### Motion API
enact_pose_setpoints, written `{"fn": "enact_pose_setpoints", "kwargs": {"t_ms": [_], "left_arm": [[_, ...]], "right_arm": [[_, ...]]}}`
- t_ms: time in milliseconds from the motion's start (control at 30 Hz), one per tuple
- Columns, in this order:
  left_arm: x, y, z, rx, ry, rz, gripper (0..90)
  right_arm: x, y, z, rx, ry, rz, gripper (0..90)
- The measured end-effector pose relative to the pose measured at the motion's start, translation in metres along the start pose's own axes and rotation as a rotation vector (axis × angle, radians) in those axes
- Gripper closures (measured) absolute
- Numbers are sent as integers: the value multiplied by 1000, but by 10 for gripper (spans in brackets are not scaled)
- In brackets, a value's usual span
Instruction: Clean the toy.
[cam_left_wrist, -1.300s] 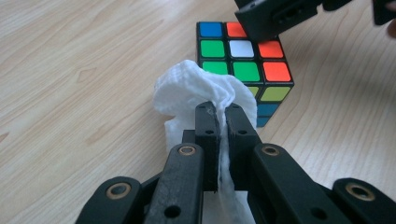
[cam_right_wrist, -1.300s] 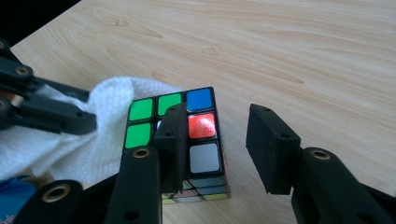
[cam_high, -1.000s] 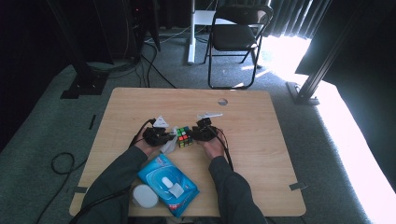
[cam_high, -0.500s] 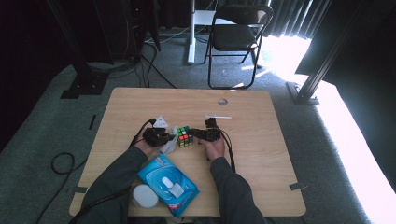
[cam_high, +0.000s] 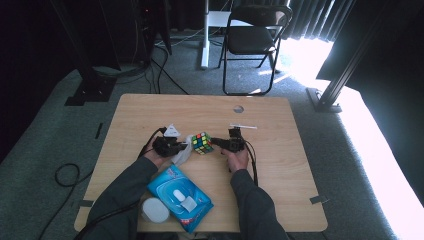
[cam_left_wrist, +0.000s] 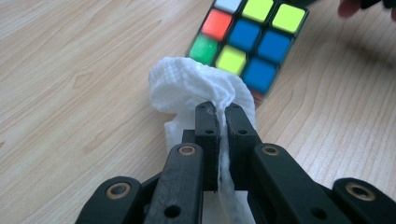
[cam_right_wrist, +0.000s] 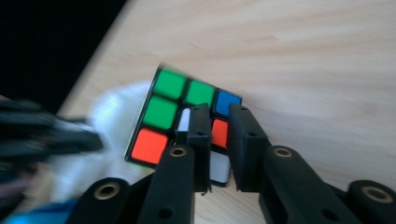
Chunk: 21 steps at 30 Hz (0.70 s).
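Observation:
A scrambled colour cube (cam_high: 201, 142) (cam_left_wrist: 247, 37) (cam_right_wrist: 170, 109) lies mid-table between my two grippers. My left gripper (cam_high: 172, 146) (cam_left_wrist: 217, 109) is shut on a crumpled white wipe (cam_high: 183, 153) (cam_left_wrist: 191, 86), and the wipe presses against the cube's left side. From the right, my right gripper (cam_high: 220, 143) (cam_right_wrist: 219, 112) reaches in with its tips over the cube's face. Its jaws stand nearly together with nothing clamped, and a red sticker shows through the slit. The wipe (cam_right_wrist: 109, 116) is a white blur beyond the cube.
A blue wipes pack (cam_high: 180, 197) and a white round lid (cam_high: 154, 210) lie near the front edge by the left sleeve. A small white strip (cam_high: 243, 126) lies behind the right gripper. A cable hole (cam_high: 238, 108) is farther back; a folding chair (cam_high: 255, 40) stands beyond the wooden table (cam_high: 295, 165).
The cube has turned a little and shifted slightly away from the person. Both grippers stay against it, the left one nudged a bit rightward with the wipe.

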<state>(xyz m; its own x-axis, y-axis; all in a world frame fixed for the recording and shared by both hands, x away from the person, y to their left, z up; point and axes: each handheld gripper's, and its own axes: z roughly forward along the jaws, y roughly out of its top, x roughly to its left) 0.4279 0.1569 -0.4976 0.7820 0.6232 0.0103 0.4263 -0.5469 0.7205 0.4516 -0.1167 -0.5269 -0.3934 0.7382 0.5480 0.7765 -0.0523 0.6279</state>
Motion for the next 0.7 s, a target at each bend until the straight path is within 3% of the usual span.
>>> {"fn": "enact_pose_setpoints", "kwargs": {"t_ms": [67,133,267,333,433,700], "left_arm": [[0,0,0,-1,0,0,861],[1,0,-1,2,1,3,861],[3,-1,-5,-10,8,-7,861],[4,-1,-6,-13,9,-11,860],[4,-1,-6,-16,8,-12,860],[5,0,-9,-18,4,-8,861]], "right_arm": [[3,-5,1,8,-33,-56,718],[8,-7,-1,-1,-21,-116,639],[24,-5,-7,-38,-60,-306,475],[30,-3,-8,-31,-46,-382,382],[33,2,-3,17,-18,-430,243],[39,3,18,61,-43,-594,155]]}}
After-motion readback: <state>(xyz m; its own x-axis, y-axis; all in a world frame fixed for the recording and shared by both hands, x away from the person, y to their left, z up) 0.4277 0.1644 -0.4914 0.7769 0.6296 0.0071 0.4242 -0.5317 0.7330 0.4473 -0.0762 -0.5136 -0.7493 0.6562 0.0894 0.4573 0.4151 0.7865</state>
